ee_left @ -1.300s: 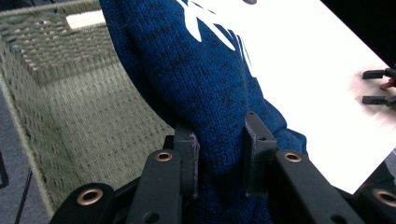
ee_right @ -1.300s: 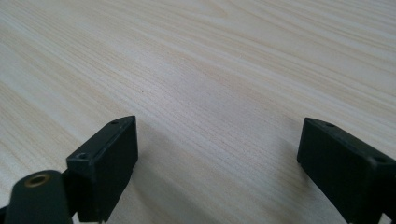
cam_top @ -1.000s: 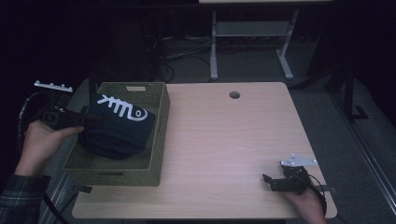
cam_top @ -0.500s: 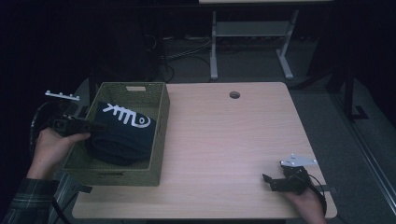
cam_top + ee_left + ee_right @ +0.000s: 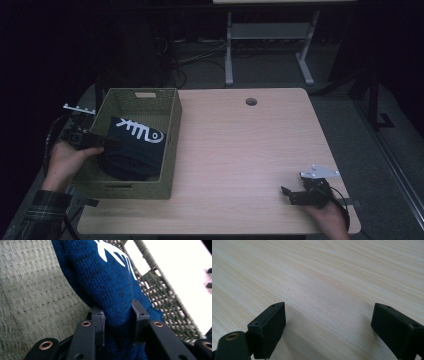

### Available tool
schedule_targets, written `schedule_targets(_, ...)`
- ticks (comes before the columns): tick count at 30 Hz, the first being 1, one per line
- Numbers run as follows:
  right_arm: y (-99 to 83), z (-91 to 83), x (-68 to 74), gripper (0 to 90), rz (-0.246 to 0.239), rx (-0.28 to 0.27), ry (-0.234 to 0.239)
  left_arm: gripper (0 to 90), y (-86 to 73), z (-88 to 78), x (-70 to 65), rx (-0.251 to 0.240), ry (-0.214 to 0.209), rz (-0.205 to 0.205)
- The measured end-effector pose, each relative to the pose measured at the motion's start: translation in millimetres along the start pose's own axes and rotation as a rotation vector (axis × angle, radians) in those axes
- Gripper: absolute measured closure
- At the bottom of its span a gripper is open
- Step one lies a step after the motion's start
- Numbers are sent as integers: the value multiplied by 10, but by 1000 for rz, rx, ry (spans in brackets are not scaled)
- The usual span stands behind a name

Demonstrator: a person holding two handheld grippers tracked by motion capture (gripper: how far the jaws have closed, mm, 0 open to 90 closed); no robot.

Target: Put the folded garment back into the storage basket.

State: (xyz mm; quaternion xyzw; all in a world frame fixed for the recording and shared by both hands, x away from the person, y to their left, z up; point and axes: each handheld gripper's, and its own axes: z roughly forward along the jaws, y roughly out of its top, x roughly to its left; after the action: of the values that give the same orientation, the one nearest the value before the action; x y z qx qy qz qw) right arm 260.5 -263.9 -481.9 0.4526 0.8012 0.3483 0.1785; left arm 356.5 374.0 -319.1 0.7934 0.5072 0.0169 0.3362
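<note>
A dark blue knitted garment [image 5: 134,149] with a white fishbone print lies inside the woven olive basket [image 5: 171,145] at the table's left. My left gripper [image 5: 114,142] reaches in over the basket's left wall, held by a hand. In the left gripper view the jaws [image 5: 117,312] pinch a fold of the blue knit [image 5: 112,287]; they have just been opening slightly, with the cloth still pressed between the pads. The basket's weave [image 5: 30,290] lies below it. My right gripper [image 5: 289,192] rests open near the table's front right, with bare wood [image 5: 324,270] between its jaws [image 5: 328,312].
The light wooden table [image 5: 240,140] has a round cable hole [image 5: 251,101] near its far edge. A white desk frame [image 5: 270,35] stands on the dark floor behind. The basket sits along the table's left edge.
My left hand has sunk with the blue garment, which went from above the basket's rim down into the basket. The right gripper has stayed where it was.
</note>
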Motion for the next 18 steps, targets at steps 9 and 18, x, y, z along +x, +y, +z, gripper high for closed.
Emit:
schedule_targets(9,0,0,0,121,0,0,0,637,-16,92,104,46,52,8)
schedule_targets(18,0,0,0,121,0,0,0,522,-40,127,158,91,125,22)
